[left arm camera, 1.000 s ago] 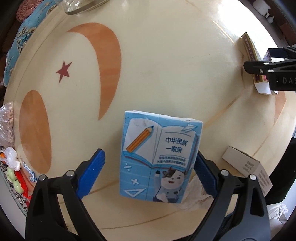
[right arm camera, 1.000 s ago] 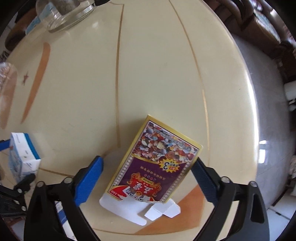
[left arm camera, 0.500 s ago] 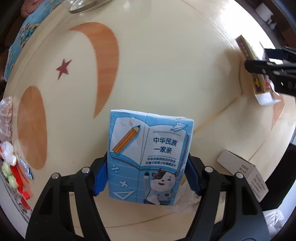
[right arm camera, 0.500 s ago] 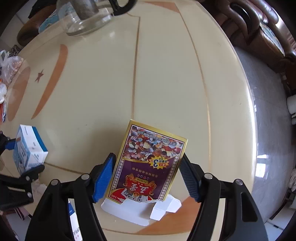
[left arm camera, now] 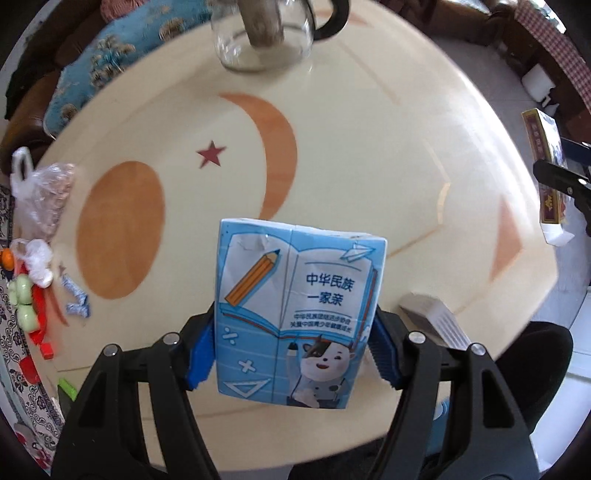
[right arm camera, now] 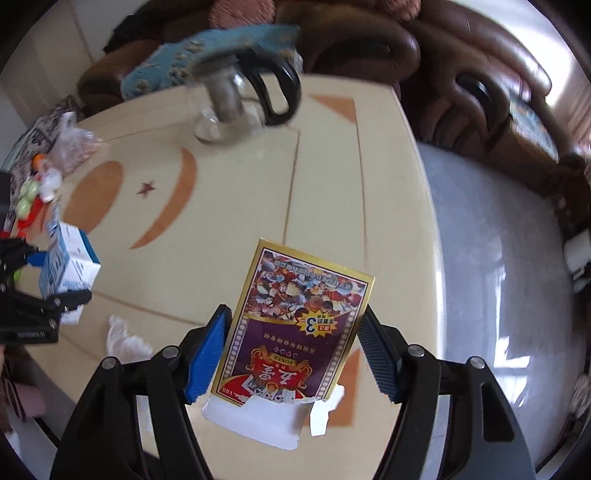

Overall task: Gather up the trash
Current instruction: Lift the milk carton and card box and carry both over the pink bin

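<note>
My left gripper [left arm camera: 291, 354] is shut on a blue and white carton [left arm camera: 299, 314] printed with a pencil, a book and a cartoon cow, and holds it above the round cream table [left arm camera: 369, 155]. My right gripper [right arm camera: 291, 354] is shut on a purple and gold playing-card box [right arm camera: 295, 325] with a torn white flap at its near end, also lifted off the table. Each gripper shows in the other's view: the card box at the far right [left arm camera: 546, 170], the blue carton at the left [right arm camera: 66, 262].
A glass teapot [left arm camera: 266, 33] with a black handle stands at the far side. A white box [left arm camera: 436, 321] lies near the front right edge, a crumpled tissue [right arm camera: 122, 336] near the front. Plastic bags and small colourful wrappers [left arm camera: 33, 266] lie at the left edge. Sofas surround the table.
Both grippers closed on their boxes and lifted them off the table. The views have tilted up, and the teapot and sofas now show.
</note>
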`<state>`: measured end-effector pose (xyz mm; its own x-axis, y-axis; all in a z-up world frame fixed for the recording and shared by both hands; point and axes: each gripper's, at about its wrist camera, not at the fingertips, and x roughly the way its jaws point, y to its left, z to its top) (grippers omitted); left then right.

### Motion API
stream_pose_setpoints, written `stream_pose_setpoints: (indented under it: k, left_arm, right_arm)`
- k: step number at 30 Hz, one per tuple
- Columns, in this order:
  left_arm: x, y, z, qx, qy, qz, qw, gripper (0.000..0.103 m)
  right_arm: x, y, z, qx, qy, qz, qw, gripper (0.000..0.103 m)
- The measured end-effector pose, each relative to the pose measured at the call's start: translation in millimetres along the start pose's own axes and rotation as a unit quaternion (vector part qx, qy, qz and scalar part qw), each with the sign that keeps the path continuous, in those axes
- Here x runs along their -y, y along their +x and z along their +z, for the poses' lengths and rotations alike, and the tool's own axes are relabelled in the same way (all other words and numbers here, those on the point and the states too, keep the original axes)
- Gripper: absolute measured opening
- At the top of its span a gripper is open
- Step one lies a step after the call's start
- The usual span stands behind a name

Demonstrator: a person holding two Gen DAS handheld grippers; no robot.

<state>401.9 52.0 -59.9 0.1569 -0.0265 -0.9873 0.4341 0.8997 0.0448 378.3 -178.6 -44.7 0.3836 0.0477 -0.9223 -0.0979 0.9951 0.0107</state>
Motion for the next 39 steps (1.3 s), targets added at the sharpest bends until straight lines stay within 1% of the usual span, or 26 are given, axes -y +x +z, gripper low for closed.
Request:
stream_pose_setpoints:
  k: [1,3,4,5,7,10,13,15,16,19,22,24,29,31,35,39]
  left_arm:
    - [-10.3,-9.3,-3.7,0.009,0.001,0.001,1.0,0.068]
    - [-3.5,-31.5,-23.8,0.027,0.001,0.01,0.9996,0.068]
    - [4.7,-31.2,-33.5,0.032,-0.001,0.012,0.9994,0.068]
    - [13.3,-41.4,-46.9,0.037,-0.003,0.011,0.9992,0.068]
    - [23.8,-55.7,-61.6,0.046,-0.007,0.005,0.9989,0.068]
    - [38.9,-75.7,-97.3,0.063,-0.009,0.009,0.9979,0.068]
    - [48.4,-86.7,-121.7,0.08,-0.009,0.0,0.9968,0.068]
    - [62.2,-93.0,-140.5,0.093,-0.005,0.003,0.9956,0.068]
    - [67.1,-94.8,-148.6,0.097,-0.004,0.007,0.9952,0.068]
    - [82.6,-96.7,-170.6,0.106,-0.001,-0.008,0.9943,0.068]
    - [100.1,-99.0,-190.7,0.118,0.004,0.006,0.9929,0.068]
    - [110.3,-98.6,-203.0,0.125,0.004,-0.004,0.9922,0.068]
    - [131.1,-93.6,-223.5,0.139,0.008,0.008,0.9902,0.068]
    - [136.7,-90.1,-230.0,0.142,0.006,0.0,0.9899,0.068]
    - [149.4,-79.9,-241.7,0.145,0.007,-0.004,0.9894,0.068]
    - [156.0,-67.7,-248.2,0.136,0.008,-0.018,0.9905,0.068]
  right_arm:
    - [-3.0,-14.2,-4.7,0.007,-0.007,0.003,1.0,0.067]
    - [-7.6,-37.2,-10.2,0.02,-0.021,0.005,1.0,0.067]
    - [-12.0,-52.0,-20.1,0.03,-0.031,0.004,0.999,0.067]
    - [-14.9,-59.8,-23.5,0.035,-0.039,0.006,0.999,0.067]
    - [-22.8,-81.0,-42.8,0.048,-0.053,0.011,0.997,0.067]
    - [-31.6,-105.2,-70.8,0.06,-0.071,0.022,0.995,0.067]
    - [-43.6,-122.0,-101.7,0.067,-0.085,0.029,0.994,0.067]
    - [-47.3,-130.8,-119.0,0.068,-0.091,0.034,0.993,0.067]
    - [-51.1,-134.4,-129.4,0.069,-0.096,0.034,0.992,0.067]
    - [-60.6,-142.4,-153.9,0.073,-0.107,0.036,0.991,0.067]
    - [-69.7,-147.8,-176.1,0.08,-0.121,0.029,0.989,0.067]
    - [-74.6,-149.4,-190.7,0.081,-0.128,0.03,0.988,0.067]
    - [-90.5,-152.4,-226.3,0.093,-0.155,0.025,0.983,0.067]
    - [-94.8,-151.3,-238.7,0.095,-0.161,0.027,0.982,0.067]
    - [-100.8,-148.6,-257.0,0.096,-0.172,0.026,0.98,0.067]
    - [-103.0,-146.1,-268.9,0.096,-0.177,0.025,0.979,0.067]
